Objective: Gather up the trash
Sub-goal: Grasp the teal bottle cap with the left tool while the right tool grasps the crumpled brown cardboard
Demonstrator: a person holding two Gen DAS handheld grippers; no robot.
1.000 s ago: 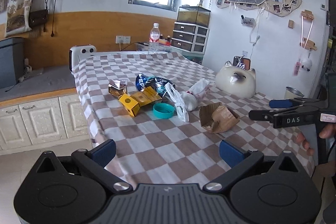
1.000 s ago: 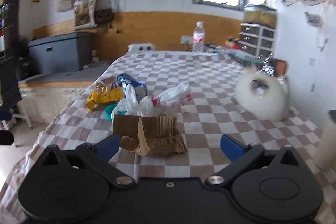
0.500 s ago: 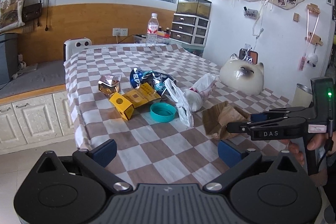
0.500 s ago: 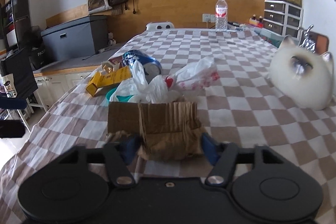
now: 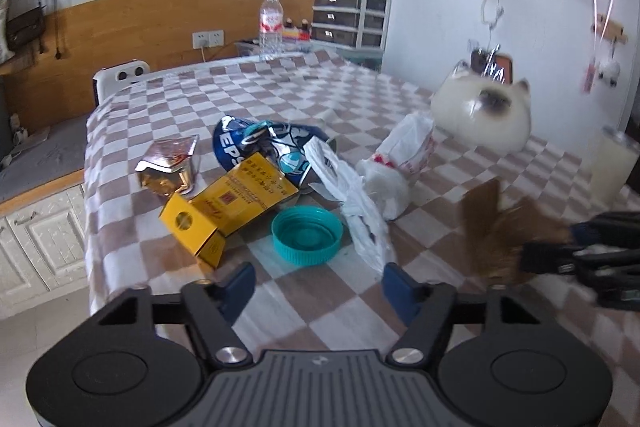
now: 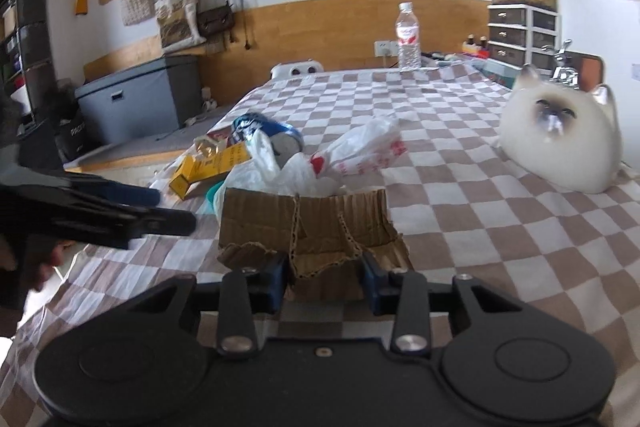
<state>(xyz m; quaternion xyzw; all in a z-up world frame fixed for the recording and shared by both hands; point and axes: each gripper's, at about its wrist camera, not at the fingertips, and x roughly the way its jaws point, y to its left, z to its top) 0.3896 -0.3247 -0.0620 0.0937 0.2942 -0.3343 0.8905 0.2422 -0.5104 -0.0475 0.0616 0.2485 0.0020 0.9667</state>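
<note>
Trash lies on the checked tablecloth (image 5: 280, 91): a teal lid (image 5: 307, 235), a yellow carton (image 5: 228, 207), a shiny gold box (image 5: 170, 169), a blue crumpled bag (image 5: 276, 147) and white plastic bags (image 5: 384, 175). My left gripper (image 5: 318, 285) is open, just short of the teal lid. My right gripper (image 6: 325, 279) is shut on a torn brown cardboard piece (image 6: 308, 223); it also shows blurred in the left wrist view (image 5: 500, 231). The left gripper shows at the left of the right wrist view (image 6: 120, 211).
A white cat-shaped ornament (image 6: 560, 143) sits at the table's right side. A water bottle (image 5: 271, 25) stands at the far end. A pale cup (image 5: 612, 167) stands at the right edge. Cabinets (image 5: 36, 239) stand left of the table.
My right gripper has closed on the cardboard piece and the cardboard now moves. My left gripper has moved forward toward the teal lid and narrowed somewhat.
</note>
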